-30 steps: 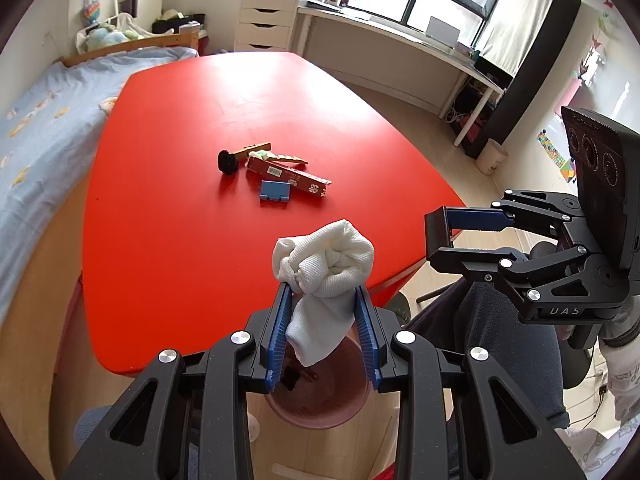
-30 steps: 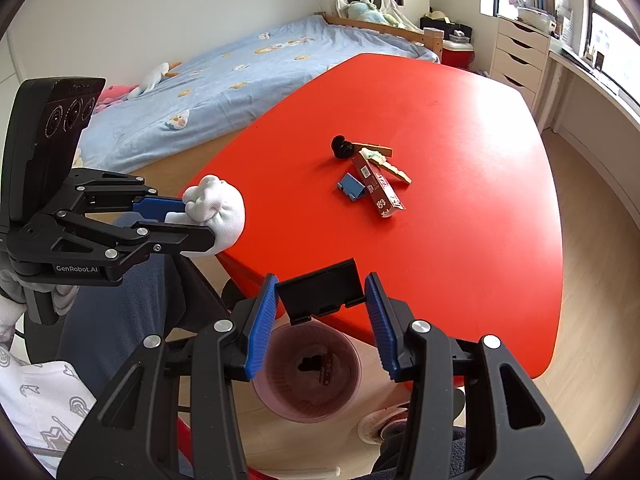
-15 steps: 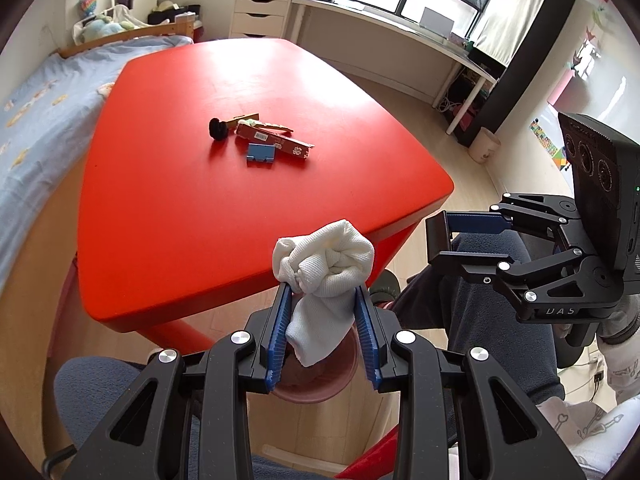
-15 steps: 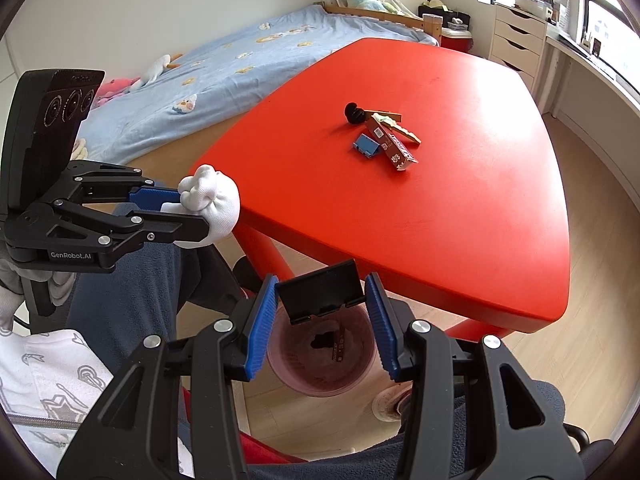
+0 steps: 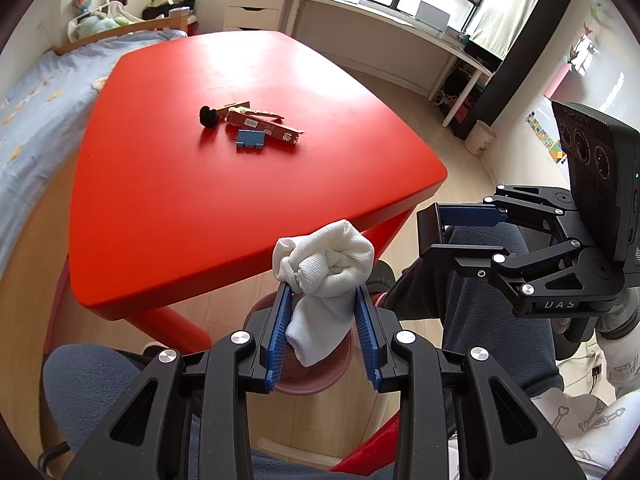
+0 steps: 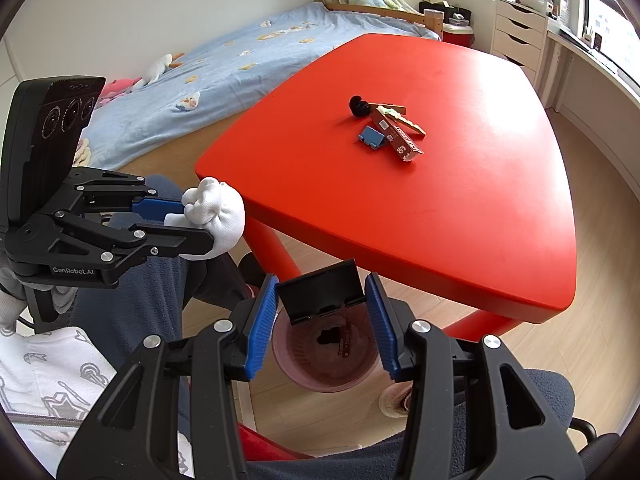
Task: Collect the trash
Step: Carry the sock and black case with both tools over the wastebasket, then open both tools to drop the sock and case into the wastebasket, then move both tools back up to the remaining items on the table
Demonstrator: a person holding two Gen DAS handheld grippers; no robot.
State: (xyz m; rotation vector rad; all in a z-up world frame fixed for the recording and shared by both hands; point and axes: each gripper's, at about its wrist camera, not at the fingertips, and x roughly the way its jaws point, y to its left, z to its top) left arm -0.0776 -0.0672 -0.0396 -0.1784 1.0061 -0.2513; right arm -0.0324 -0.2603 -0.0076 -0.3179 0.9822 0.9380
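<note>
My left gripper (image 5: pixel 323 308) is shut on a crumpled white cloth (image 5: pixel 324 264) and holds it off the table's near edge, above a pink bin (image 5: pixel 316 376) on the floor. My right gripper (image 6: pixel 322 304) is shut on a small black holder (image 6: pixel 320 294) and hangs above the same pink bin (image 6: pixel 326 364), which has dark scraps in it. On the red table (image 5: pixel 168 184) lie a black knob (image 5: pixel 209 117), a brown wrapper box (image 5: pixel 260 128), a blue clip (image 5: pixel 250 139) and a beige scrap (image 5: pixel 240 106).
A bed with a blue cover (image 6: pixel 248 64) runs along the table's left side. White drawers (image 5: pixel 256 4) and a long desk (image 5: pixel 400 28) stand under the windows. The person's legs in dark trousers (image 5: pixel 480 304) are beside the bin.
Both grippers have pulled back from the table toward the floor bin, each keeping its hold. The table's near edge now lies beyond the fingertips.
</note>
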